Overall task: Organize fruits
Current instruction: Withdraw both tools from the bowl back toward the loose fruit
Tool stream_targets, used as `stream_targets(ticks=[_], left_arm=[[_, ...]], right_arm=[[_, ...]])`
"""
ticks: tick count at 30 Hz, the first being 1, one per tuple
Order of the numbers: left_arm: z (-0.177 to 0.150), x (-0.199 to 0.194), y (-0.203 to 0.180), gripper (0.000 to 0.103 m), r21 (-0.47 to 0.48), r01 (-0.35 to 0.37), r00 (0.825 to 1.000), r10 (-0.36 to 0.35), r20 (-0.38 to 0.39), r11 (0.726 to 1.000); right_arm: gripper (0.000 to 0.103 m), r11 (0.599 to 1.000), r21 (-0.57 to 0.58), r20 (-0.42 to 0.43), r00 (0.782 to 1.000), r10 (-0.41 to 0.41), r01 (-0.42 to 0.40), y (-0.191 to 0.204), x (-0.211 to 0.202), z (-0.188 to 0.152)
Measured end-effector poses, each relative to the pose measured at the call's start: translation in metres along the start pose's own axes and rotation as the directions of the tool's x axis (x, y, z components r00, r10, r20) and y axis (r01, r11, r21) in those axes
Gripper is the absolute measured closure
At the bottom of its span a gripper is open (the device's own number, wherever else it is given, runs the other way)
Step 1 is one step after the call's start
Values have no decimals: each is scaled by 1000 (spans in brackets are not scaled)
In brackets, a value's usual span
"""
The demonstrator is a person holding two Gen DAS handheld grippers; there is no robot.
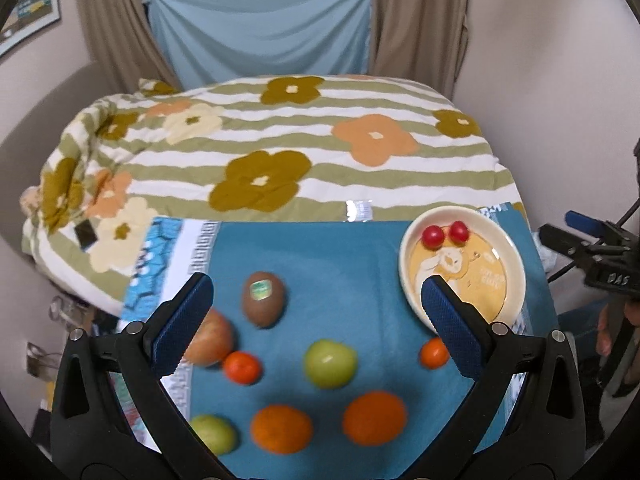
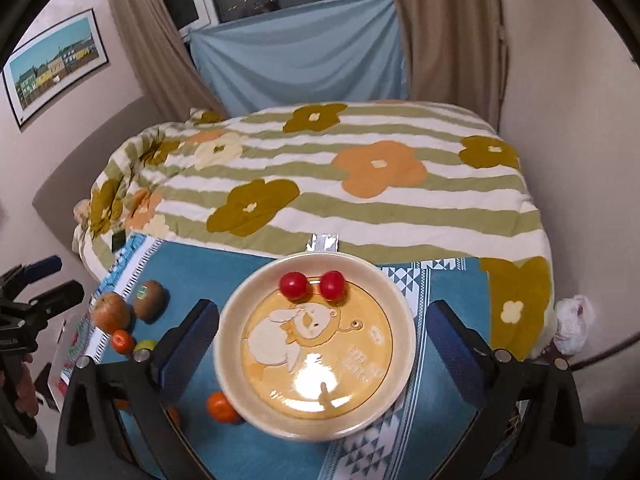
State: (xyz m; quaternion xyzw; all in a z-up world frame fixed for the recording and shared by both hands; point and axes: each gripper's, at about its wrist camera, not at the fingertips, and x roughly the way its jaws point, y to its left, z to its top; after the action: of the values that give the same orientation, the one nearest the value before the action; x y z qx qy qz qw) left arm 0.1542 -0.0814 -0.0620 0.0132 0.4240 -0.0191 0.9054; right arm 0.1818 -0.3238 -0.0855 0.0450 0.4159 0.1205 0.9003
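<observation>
Fruit lies on a blue cloth (image 1: 340, 256): a kiwi (image 1: 263, 299), a red apple (image 1: 210, 338), a green apple (image 1: 330, 363), a second green apple (image 1: 212, 432), two small tangerines (image 1: 241, 367) (image 1: 434, 353) and two oranges (image 1: 281, 428) (image 1: 374, 417). A cream plate (image 2: 232, 328) with a lion picture holds two cherry tomatoes (image 2: 294, 285) (image 2: 332, 285); it also shows in the left wrist view (image 1: 516, 264). My left gripper (image 1: 318, 304) is open and empty above the fruit. My right gripper (image 2: 322, 332) is open and empty, its fingers either side of the plate.
A flowered striped quilt (image 1: 280, 152) covers the bed behind the cloth. A small tangerine (image 2: 221, 407) sits at the plate's near left rim. A crumpled white bag (image 2: 570, 328) lies at the right edge. Curtains and walls stand behind.
</observation>
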Motion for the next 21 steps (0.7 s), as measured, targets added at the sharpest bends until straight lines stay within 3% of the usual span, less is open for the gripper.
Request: stream_targets(ticks=[9,21], left_arm=[[-33,-53,71,0,2,-24,999,24,38,1000],[-92,-58,127,0,18,66,998,-66,-12,998]], right_arm=[[0,997,40,28,997,-69,68,59,-43,-25],[0,977,90,-14,981,-191,192,130,-53,-79]])
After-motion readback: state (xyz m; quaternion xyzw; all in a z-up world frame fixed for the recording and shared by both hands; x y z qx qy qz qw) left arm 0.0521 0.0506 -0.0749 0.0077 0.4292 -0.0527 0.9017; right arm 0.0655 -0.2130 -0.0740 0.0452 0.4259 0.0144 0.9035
